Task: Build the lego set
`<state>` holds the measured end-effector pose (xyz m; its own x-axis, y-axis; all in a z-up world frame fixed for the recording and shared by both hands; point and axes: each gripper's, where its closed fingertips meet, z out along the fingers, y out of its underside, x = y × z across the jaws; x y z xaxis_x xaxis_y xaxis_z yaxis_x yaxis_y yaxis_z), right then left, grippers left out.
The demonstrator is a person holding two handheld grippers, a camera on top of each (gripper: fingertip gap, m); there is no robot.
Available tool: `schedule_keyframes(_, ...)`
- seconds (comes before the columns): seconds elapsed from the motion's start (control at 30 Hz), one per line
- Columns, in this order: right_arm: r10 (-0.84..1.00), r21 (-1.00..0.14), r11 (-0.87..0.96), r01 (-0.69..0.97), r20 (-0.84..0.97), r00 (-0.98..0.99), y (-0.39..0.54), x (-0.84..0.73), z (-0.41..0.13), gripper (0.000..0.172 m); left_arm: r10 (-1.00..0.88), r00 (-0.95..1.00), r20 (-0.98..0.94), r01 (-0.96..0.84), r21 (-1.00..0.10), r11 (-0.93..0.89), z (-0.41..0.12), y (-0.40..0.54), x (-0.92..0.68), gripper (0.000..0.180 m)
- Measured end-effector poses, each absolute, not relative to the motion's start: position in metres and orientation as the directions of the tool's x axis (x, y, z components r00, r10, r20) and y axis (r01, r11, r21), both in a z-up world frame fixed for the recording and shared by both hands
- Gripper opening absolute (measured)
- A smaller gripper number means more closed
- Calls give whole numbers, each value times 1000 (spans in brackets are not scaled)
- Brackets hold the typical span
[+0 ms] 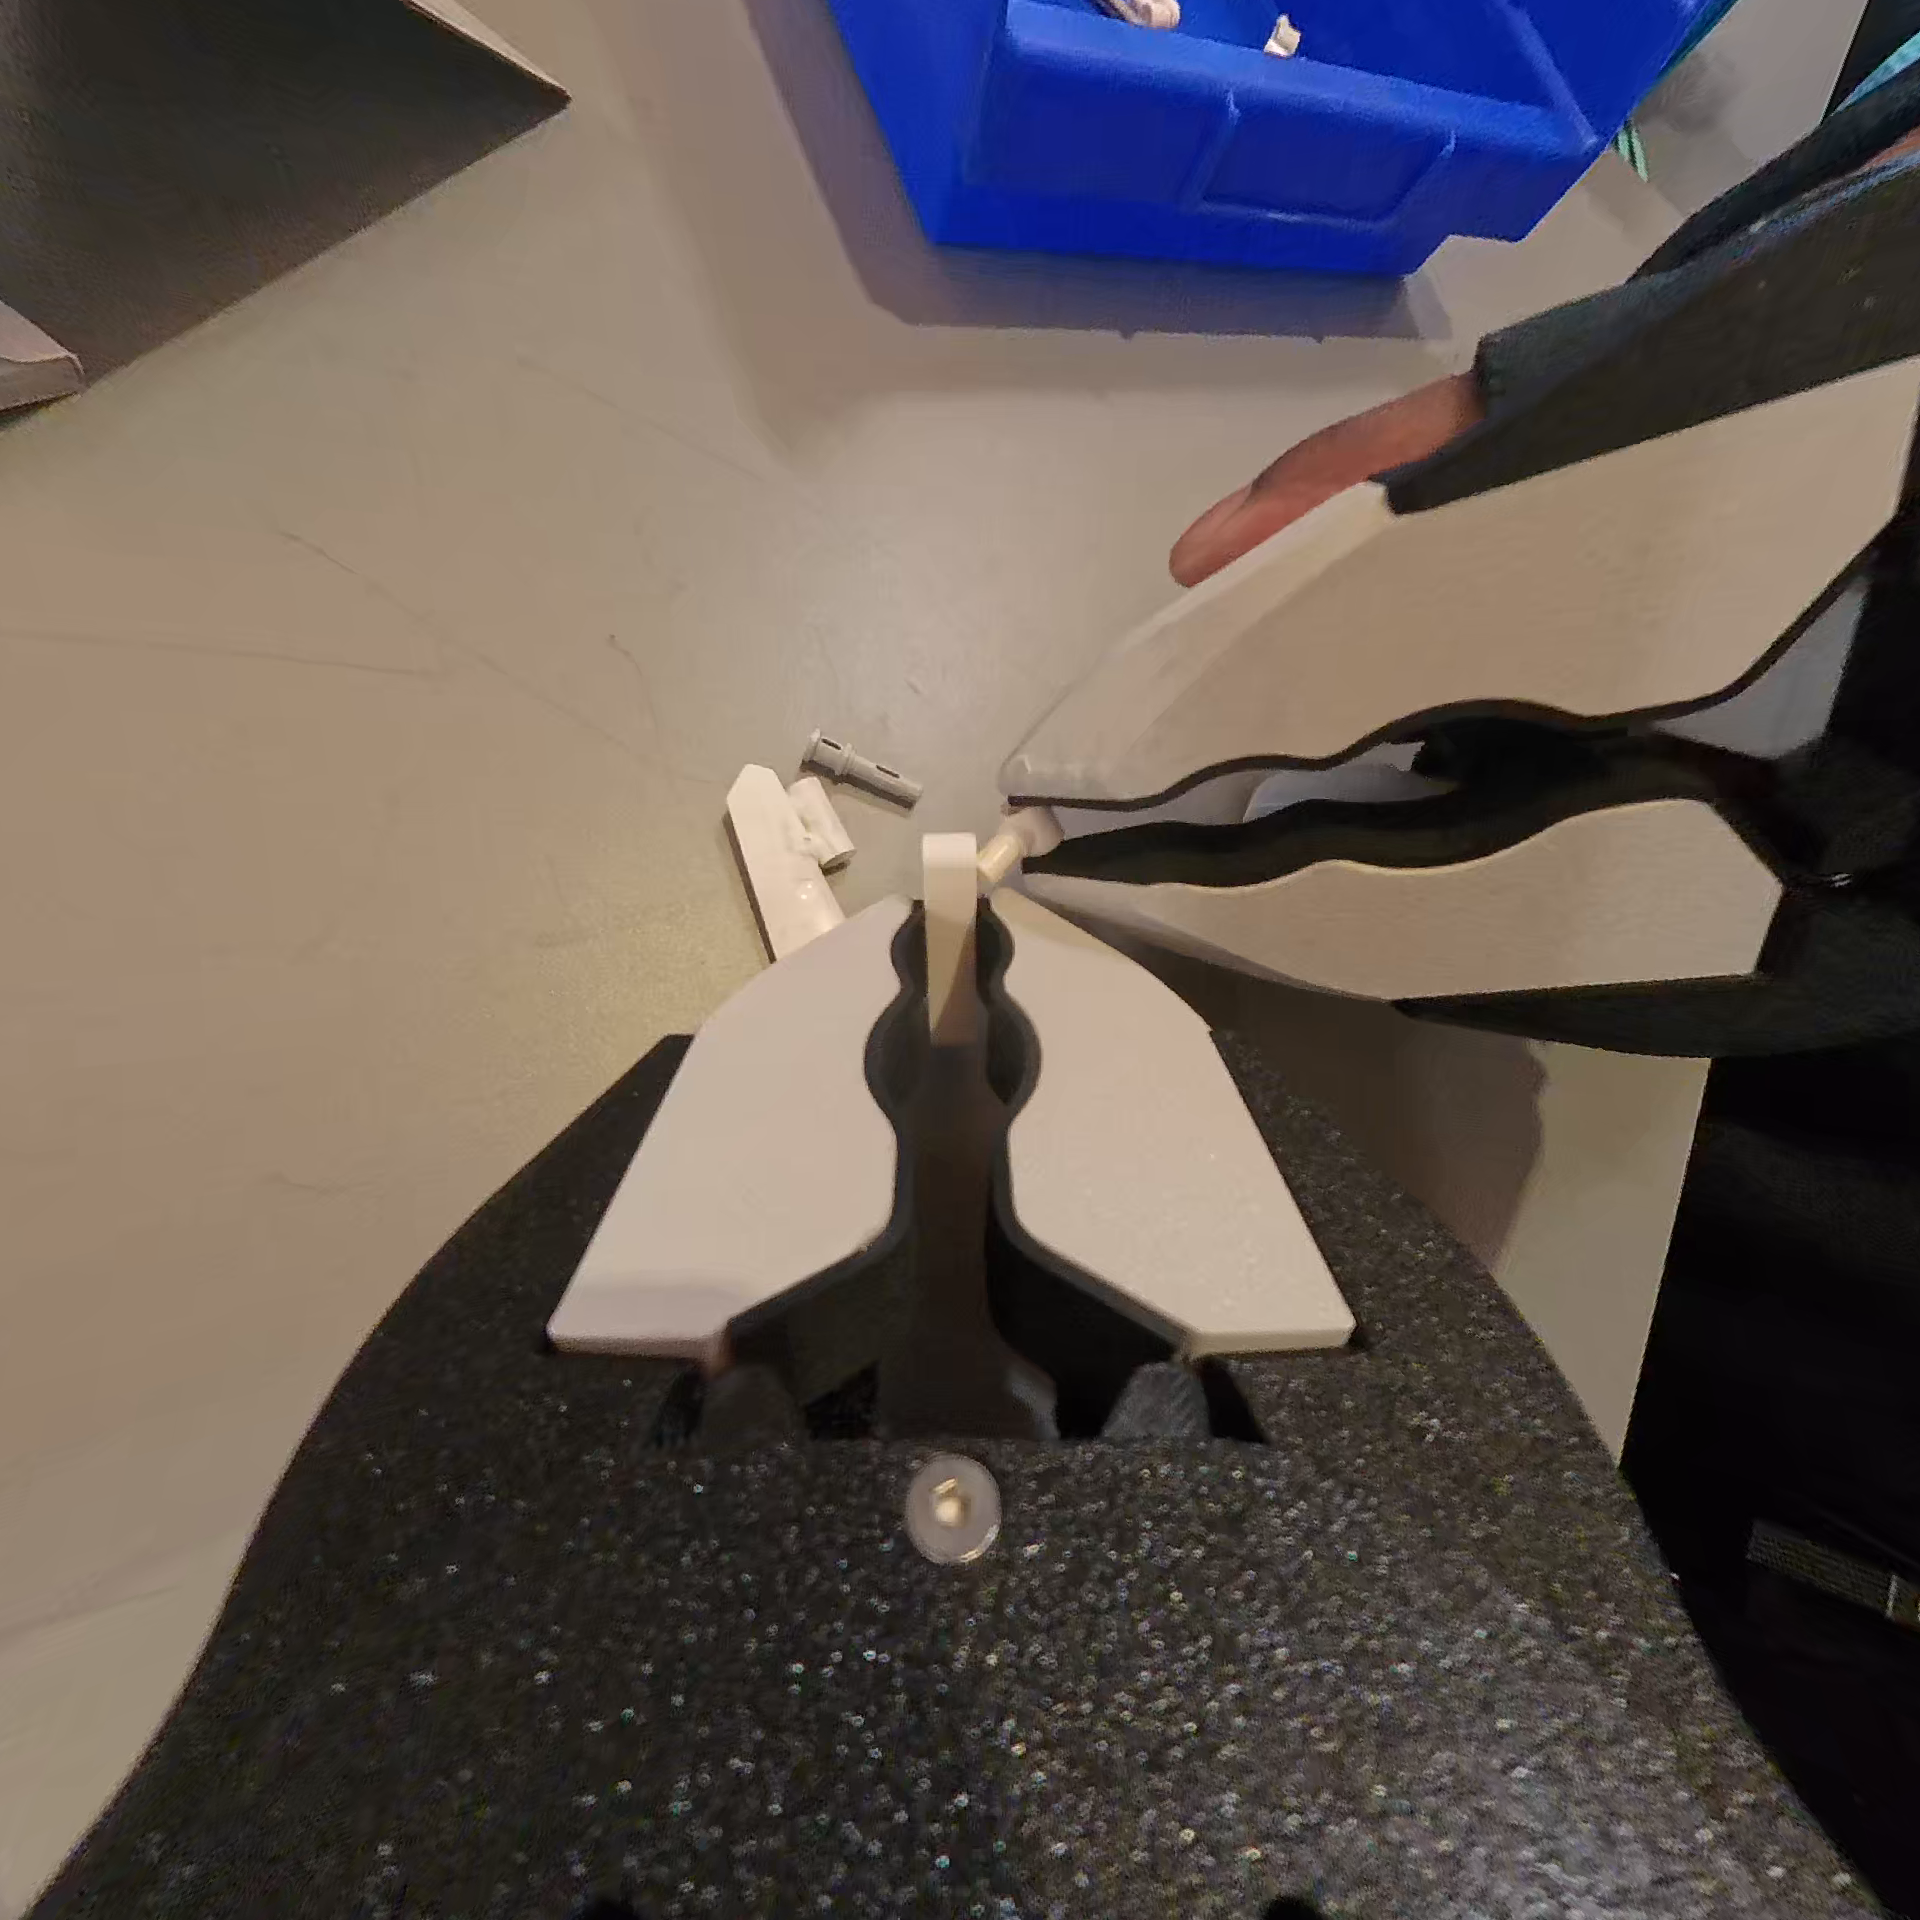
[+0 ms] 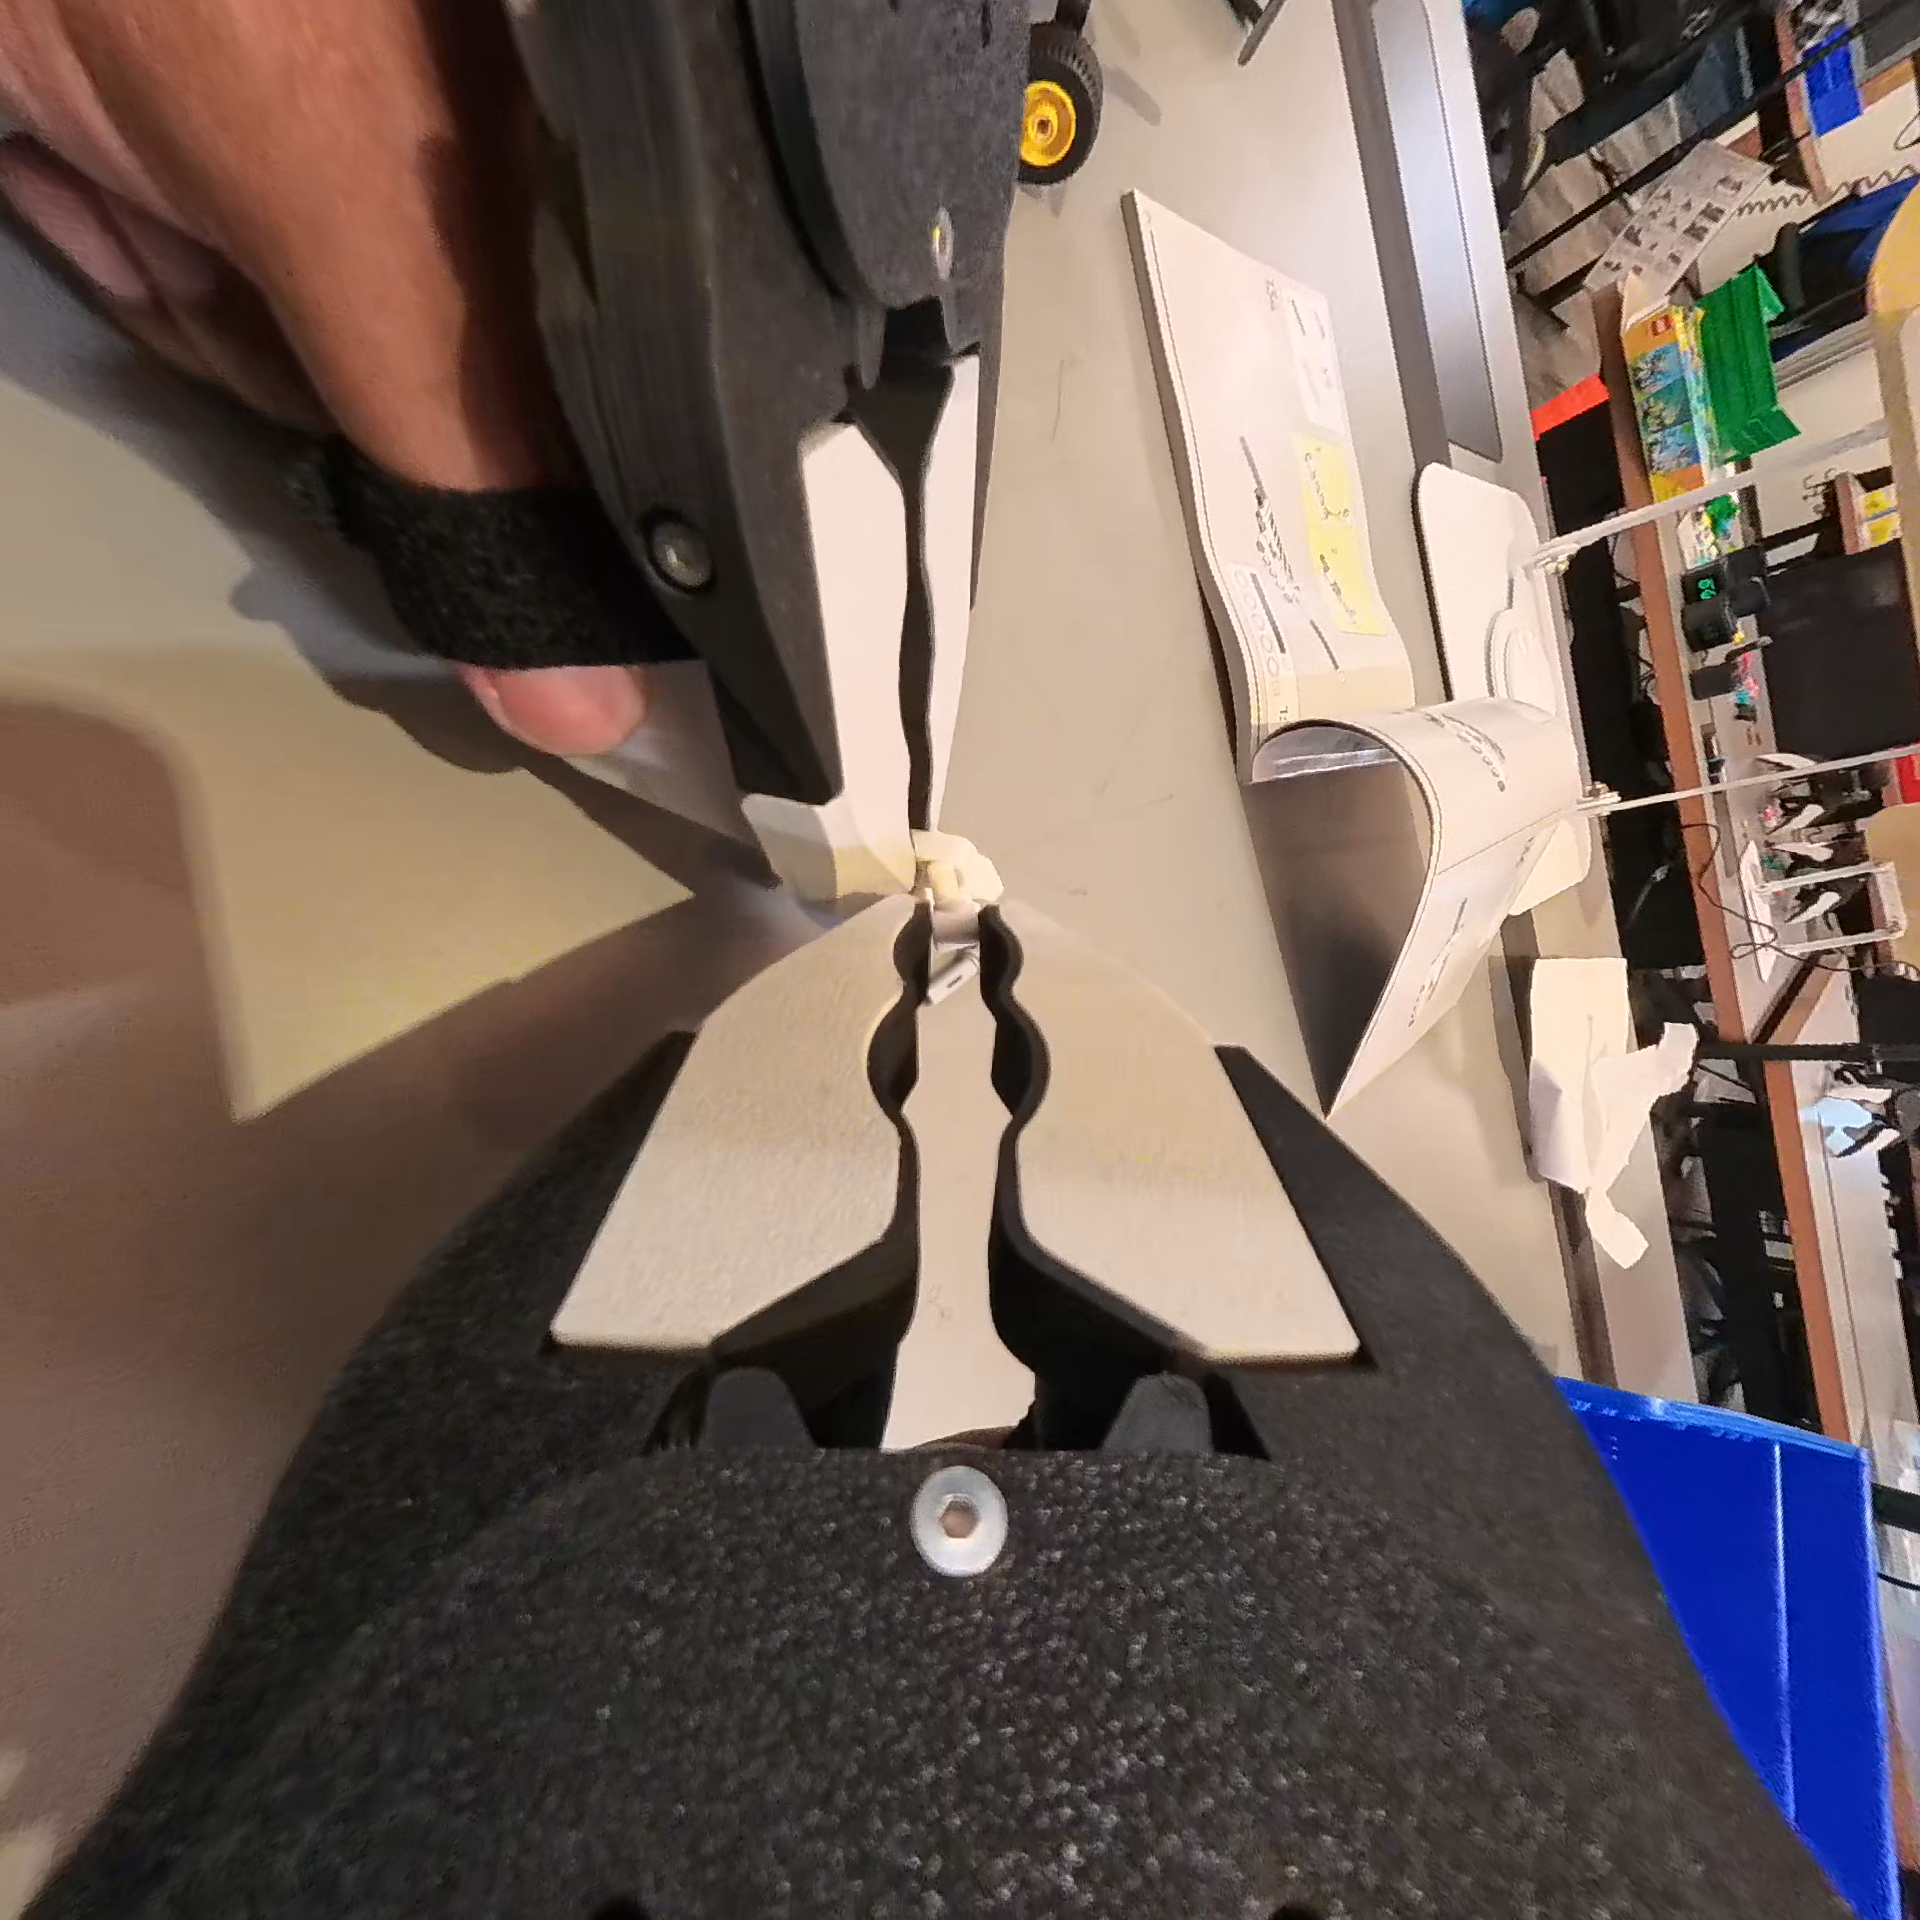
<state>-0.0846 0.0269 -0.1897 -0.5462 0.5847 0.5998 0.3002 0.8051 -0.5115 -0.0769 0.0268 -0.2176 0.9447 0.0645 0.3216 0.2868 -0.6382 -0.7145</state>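
Over the grey table [image 1: 416, 623], 2 tongs meet tip to tip. The left gripper [image 1: 951, 920] is clamped on a flat white bar [image 1: 951, 935], which stands up between its fingers and pokes out past the tips. The right gripper [image 2: 951, 925] comes in from the side and is pinched tight on a small pale peg [image 1: 1003, 850]. The end of the peg touches the side of the bar, near its top.

I think the 2 parts are being lined up right now. To do this well, both grips should stay firm so nothing slips or spins. The peg should point straight at the bar, not at a slant. Small, slow moves are best, because both parts are tiny. If there is a hole in the bar, I cannot see it from here.

Now the count. I see 2 tongs and 2 held parts: 1 bar and 1 peg. On the table just past the tips lie 2 more parts, 1 long white piece [image 1: 774, 873] with a short tube on it and 1 grey pin [image 1: 860, 771] right beside it. Farther back sits 1 blue bin [image 1: 1195, 156] with a few pale bits inside, too hidden to count. Off to the side I see 1 open booklet [image 2: 1247, 468], 1 crumpled white paper [image 2: 1590, 1081] and 1 yellow wheel [image 2: 1049, 125]
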Motion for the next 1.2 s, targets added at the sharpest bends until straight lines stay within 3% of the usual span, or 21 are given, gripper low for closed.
schedule_keyframes(0.7, 560, -496, 821, 282, 605, -566, 30, -84, -195, 8, 3, 956, 295, 228, -735, -638, -213, 25, -73, 8)
schedule_keyframes(1.2, 625, -626, 733, 264, 470, -623, 26, -81, -194, 8, -16, 959, 283, 207, -739, -641, -214, 23, -75, 8)
